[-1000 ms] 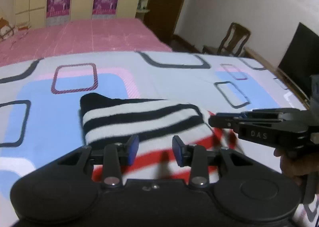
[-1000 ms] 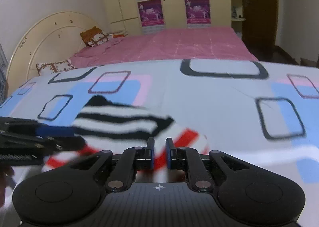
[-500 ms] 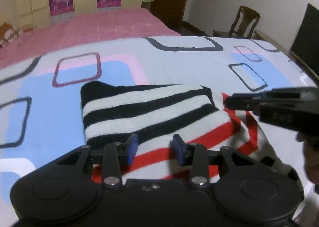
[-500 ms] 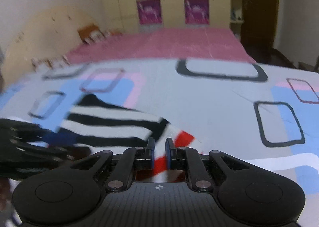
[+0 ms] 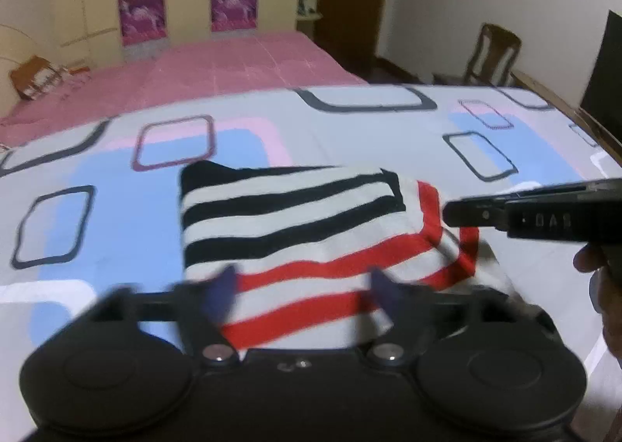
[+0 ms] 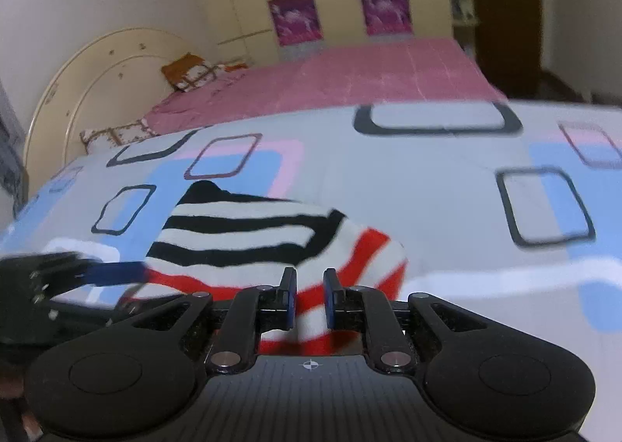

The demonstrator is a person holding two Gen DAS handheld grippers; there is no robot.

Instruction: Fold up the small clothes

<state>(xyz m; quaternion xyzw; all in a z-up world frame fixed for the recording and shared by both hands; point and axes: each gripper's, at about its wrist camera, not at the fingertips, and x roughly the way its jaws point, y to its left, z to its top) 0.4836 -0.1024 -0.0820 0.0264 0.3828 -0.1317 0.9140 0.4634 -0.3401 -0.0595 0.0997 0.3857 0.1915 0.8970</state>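
Fingers on both grippers are spreading at this moment: the left gripper (image 5: 303, 286) has its blue pads already wide apart and blurred with the motion, the striped cloth lying under the gap but not pinched, while the right gripper (image 6: 309, 296) has its pads only a little parted, with a bit of red-and-white cloth showing between them and no visible squeeze on it. Both look like releases, then. The small striped garment (image 5: 295, 232) lies on the patterned bedsheet (image 5: 350, 131), near the front edge of the bed and just ahead of both tools, with a black-and-white striped portion folded over on top of a red-and-white striped portion that sticks out below and toward the right side. So at least one fold appears to be done (how many layers lie underneath cannot be told from these angles). The top layer sits fairly flat with a straight left edge, but the red-striped part spreads wider than the black-striped part and curls round at its right corner, so the bundle is not yet a tidy rectangle. What is probably left is another fold to tuck in that red-striped edge, or a smoothing pass, and then any further garments, though none other is in view on the sheet or on the pink bed (image 5: 217, 65) behind.
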